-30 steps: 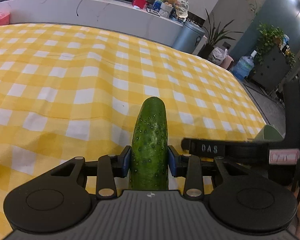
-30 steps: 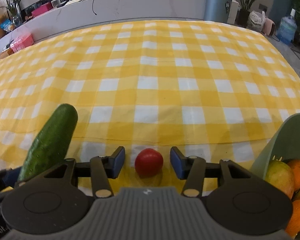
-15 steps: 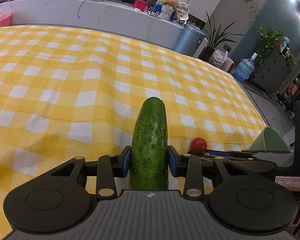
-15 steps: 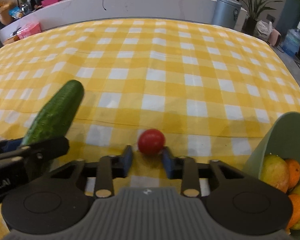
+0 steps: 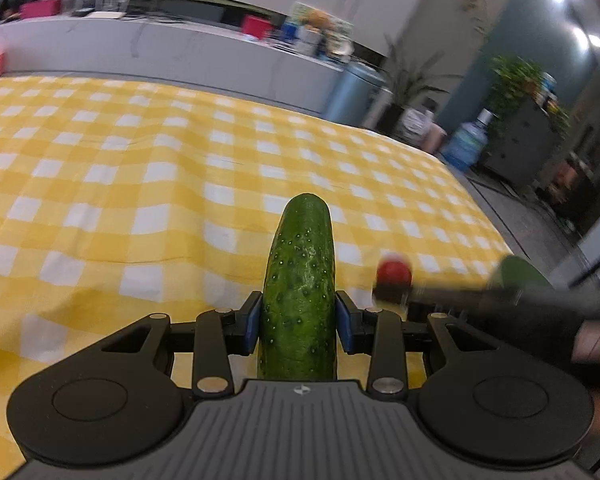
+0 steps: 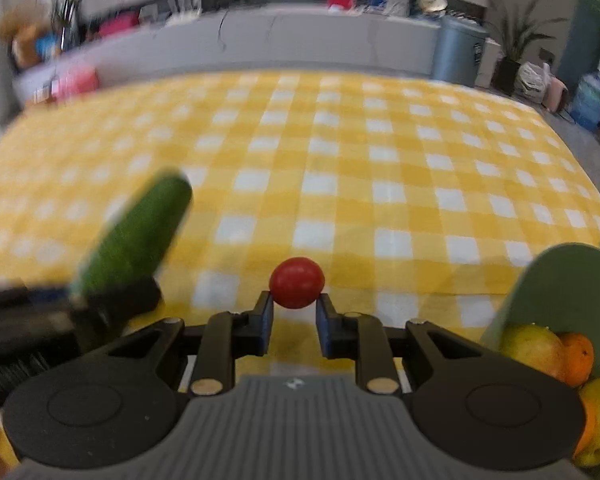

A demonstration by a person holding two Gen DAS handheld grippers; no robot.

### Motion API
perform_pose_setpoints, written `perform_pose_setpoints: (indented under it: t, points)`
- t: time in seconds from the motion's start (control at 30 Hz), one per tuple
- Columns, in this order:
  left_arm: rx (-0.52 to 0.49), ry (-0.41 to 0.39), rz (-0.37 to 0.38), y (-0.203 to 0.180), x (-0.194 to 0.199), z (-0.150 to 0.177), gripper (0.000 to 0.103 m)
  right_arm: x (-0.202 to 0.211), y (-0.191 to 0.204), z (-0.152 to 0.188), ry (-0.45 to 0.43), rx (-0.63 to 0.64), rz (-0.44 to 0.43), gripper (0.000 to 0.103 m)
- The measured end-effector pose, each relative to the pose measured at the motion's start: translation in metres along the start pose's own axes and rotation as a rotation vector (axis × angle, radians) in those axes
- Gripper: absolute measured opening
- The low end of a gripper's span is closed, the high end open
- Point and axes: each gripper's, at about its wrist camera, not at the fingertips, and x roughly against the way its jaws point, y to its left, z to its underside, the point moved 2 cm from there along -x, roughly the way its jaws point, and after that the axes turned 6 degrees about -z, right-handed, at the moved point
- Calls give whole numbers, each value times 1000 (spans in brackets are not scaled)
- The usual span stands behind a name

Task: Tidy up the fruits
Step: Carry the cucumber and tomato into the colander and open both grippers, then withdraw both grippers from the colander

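A bumpy green cucumber stands up between the blue pads of my left gripper, which is shut on it above the yellow checked tablecloth. In the right wrist view the same cucumber shows blurred at the left. My right gripper is shut on a small red tomato, held at the tips of its pads and lifted off the cloth. From the left wrist view that tomato appears at the right. A green bowl at the right edge holds a mango and oranges.
The checked cloth covers the whole table ahead. Beyond its far edge runs a grey counter with clutter, a grey bin, potted plants and a water bottle. A hand shows at the right in the left wrist view.
My right gripper closed on the red tomato and lifted it off the cloth. The left gripper kept its hold on the cucumber and stayed nearly in place.
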Motion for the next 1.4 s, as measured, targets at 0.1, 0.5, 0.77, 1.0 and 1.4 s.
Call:
perform_pose_setpoints:
  t: [0.1, 0.5, 0.77, 1.0, 1.4]
  points:
    - [24, 17, 80, -9, 4, 2, 42, 34, -11, -11, -103, -62, -32, 19]
    - [59, 159, 458, -77, 4, -6, 42, 165, -119, 30, -275, -341, -5, 19]
    - [-26, 216, 443, -148, -20, -2, 42, 162, -170, 72, -186, -446, 4, 21]
    - [-121, 146, 330, -179, -27, 6, 42, 146, -172, 92, -98, -406, -71, 50]
    - [-188, 142, 239, -201, -39, 11, 42, 161, -204, 95, -219, -596, -114, 71]
